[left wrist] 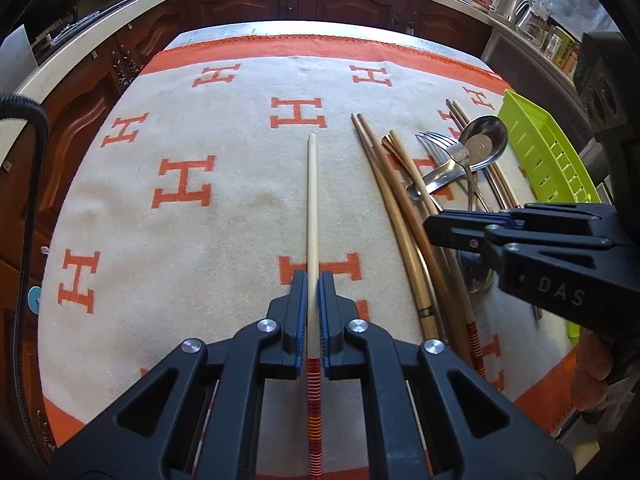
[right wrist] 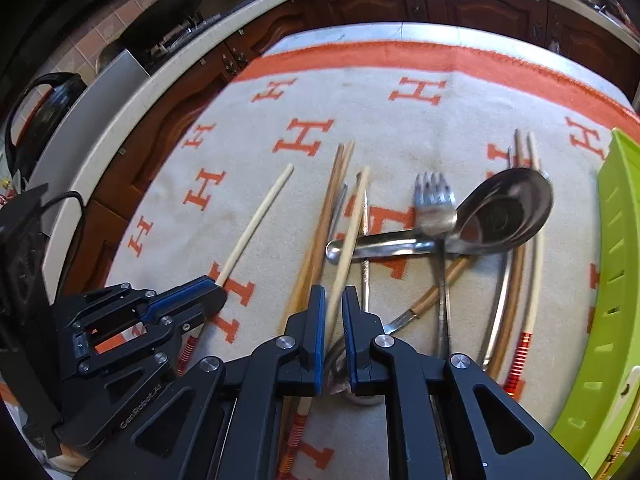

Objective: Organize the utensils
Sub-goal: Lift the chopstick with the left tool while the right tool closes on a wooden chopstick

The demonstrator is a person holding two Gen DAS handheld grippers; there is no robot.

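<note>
- Jaws of the left gripper (left wrist: 313, 280) are pinching one pale chopstick (left wrist: 311, 200), lying apart from the heap.
- Right gripper (right wrist: 333, 300) is closing on a second pale chopstick (right wrist: 352, 224); contact looks likely, though I cannot tell for sure.
- Sorting is barely starting: spoon (right wrist: 504, 212), fork (right wrist: 434, 200) and other chopsticks are lying tangled, none visibly in the green tray (right wrist: 612, 280).
- Cloth (left wrist: 180, 140) left of the heap is offering open room; the tray is hemming in the right.
</note>
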